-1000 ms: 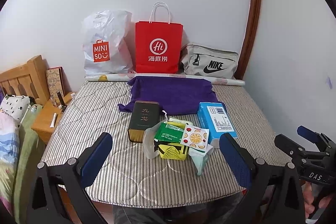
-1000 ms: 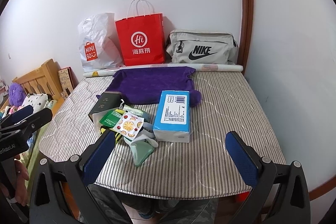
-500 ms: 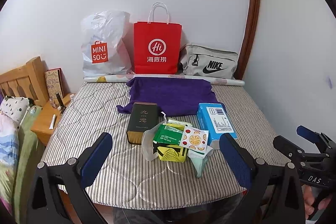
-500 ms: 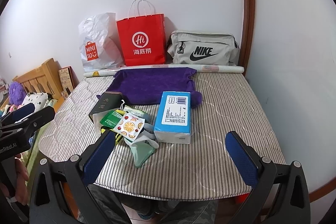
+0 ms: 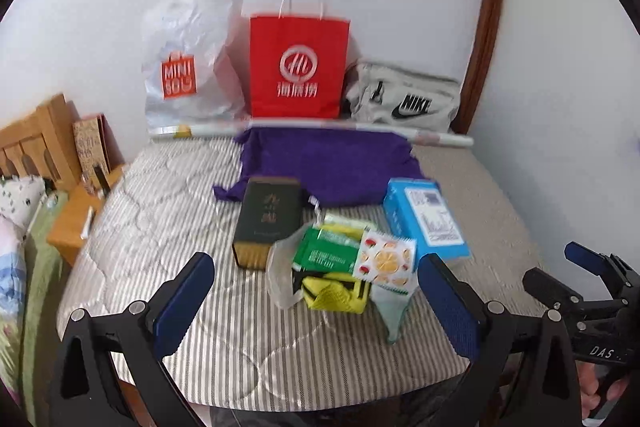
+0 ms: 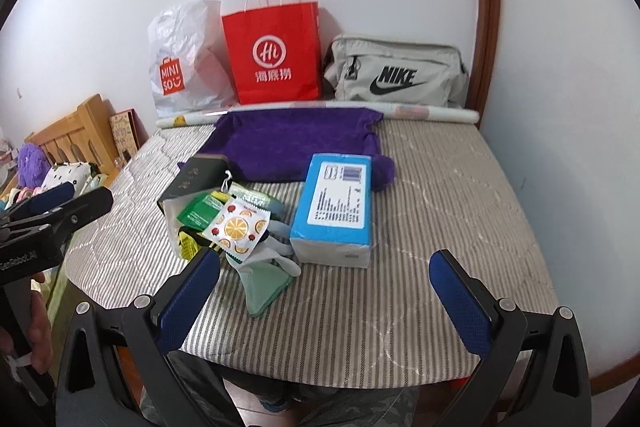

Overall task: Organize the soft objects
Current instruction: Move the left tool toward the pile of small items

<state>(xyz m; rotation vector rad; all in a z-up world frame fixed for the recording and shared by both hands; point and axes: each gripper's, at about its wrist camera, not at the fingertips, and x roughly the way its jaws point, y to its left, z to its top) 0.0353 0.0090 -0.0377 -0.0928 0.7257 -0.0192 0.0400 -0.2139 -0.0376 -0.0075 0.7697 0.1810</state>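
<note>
On the striped mattress (image 5: 168, 227) (image 6: 440, 195) lie a purple cloth (image 5: 328, 159) (image 6: 292, 139), a blue tissue pack (image 5: 428, 219) (image 6: 336, 207), a dark box (image 5: 268, 219) (image 6: 192, 179) and a pile of small packets and a green cloth (image 5: 340, 259) (image 6: 240, 227). My left gripper (image 5: 316, 295) is open and empty above the near edge, just short of the pile. My right gripper (image 6: 324, 291) is open and empty, in front of the tissue pack. Each gripper shows at the other view's edge.
Against the back wall stand a white Miniso bag (image 5: 188, 67) (image 6: 184, 67), a red paper bag (image 5: 298, 67) (image 6: 274, 55) and a grey Nike bag (image 5: 404, 99) (image 6: 396, 75), with a paper roll (image 6: 424, 113) in front. A wooden bed frame (image 5: 36, 139) and nightstand are left.
Both grippers have moved a little forward toward the items on the mattress. Both stay open. Nothing on the mattress has moved.
</note>
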